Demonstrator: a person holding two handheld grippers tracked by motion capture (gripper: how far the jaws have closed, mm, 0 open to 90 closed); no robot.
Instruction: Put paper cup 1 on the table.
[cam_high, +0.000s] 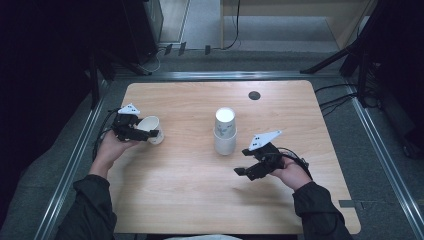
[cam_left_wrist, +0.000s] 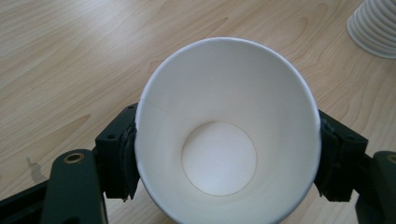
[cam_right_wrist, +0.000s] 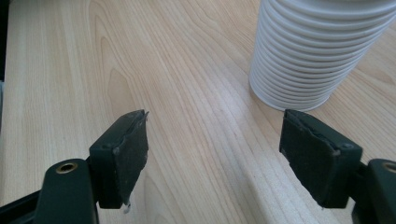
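My left gripper (cam_high: 145, 133) grasps a white paper cup (cam_high: 151, 126) near the desk's (cam_high: 190, 200) left edge. My right gripper (cam_high: 246, 170) hangs released beside the cup stack (cam_high: 225, 131) at mid-desk.

Table (cam_high: 190, 200) evenly lit from overhead, surroundings near black; soft shadows; both gripper views sharp, mild glare on wood.
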